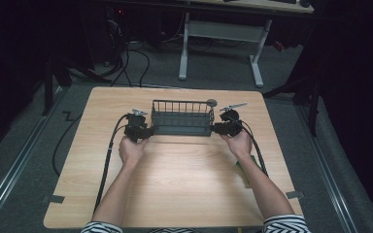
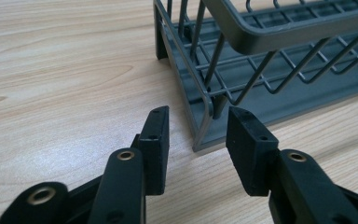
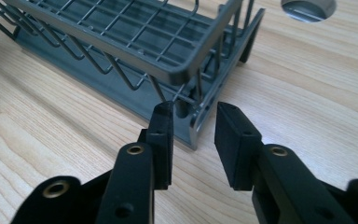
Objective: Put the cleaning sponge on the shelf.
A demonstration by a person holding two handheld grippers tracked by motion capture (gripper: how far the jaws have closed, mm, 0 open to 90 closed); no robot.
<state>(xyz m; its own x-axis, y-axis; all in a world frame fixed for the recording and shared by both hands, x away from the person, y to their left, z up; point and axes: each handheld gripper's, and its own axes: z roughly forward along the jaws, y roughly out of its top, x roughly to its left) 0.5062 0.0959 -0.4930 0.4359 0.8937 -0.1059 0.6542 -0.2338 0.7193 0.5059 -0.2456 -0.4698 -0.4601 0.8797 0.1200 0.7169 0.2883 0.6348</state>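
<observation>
Both tools, left tool (image 2: 198, 126) and right tool (image 3: 193, 121), straddle the rack (image 1: 182, 118) ends, not yet clamped; uneven bites could tilt it.

1. Two matte black handheld two-jaw grippers, left (image 1: 148, 131) and right (image 1: 214, 128), with blocky rectangular pads (image 2: 154, 140) bearing small screw holes.
2. Brass-ringed pivot holes along the black linkages.
3. Grey three-cornered plates on top; black cables (image 1: 108, 160) trailing.
4. Black-and-white striped sleeves (image 1: 284, 224).
</observation>
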